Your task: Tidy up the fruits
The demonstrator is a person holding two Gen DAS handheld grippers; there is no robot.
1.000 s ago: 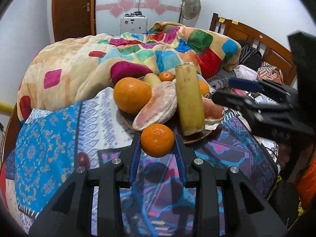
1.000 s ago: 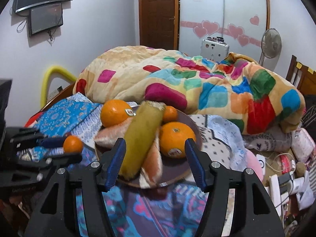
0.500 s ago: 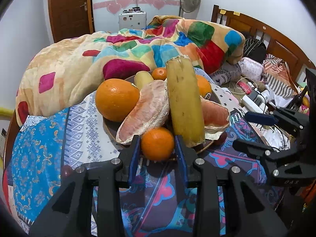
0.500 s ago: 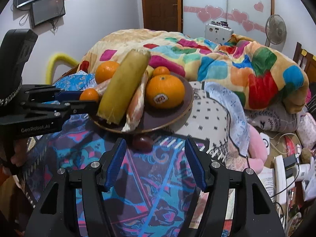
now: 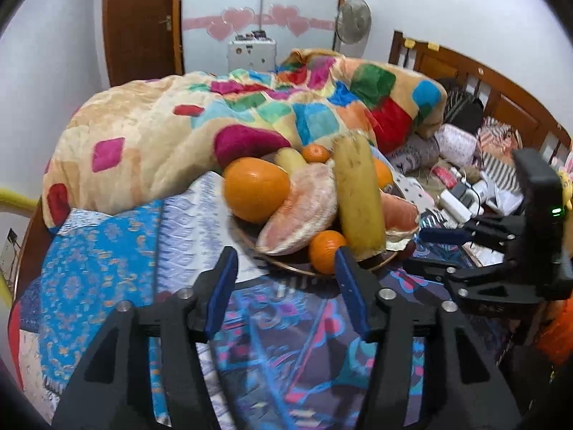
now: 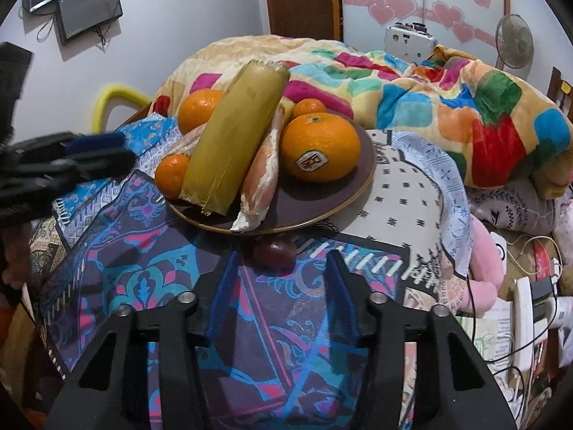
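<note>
My left tongs (image 5: pixel 283 279) stand apart, empty, just short of the plate (image 5: pixel 283 267). My right tongs (image 6: pixel 281 279) also gape, with a dark red fruit (image 6: pixel 274 252) on the patterned bedcloth (image 6: pixel 143 268) just ahead, tucked under the plate's rim. Beyond, a small mandarin (image 5: pixel 326 251) rests on the plate against the long yellow-green fruit (image 5: pixel 360 200), beside pomelo segments (image 5: pixel 301 211) and large oranges (image 6: pixel 319 147).

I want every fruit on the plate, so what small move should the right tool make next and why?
Probably ease the right tool forward around the dark red fruit: it lies on the cloth just off the plate rim, and the tool is open and lined up with it.
</note>
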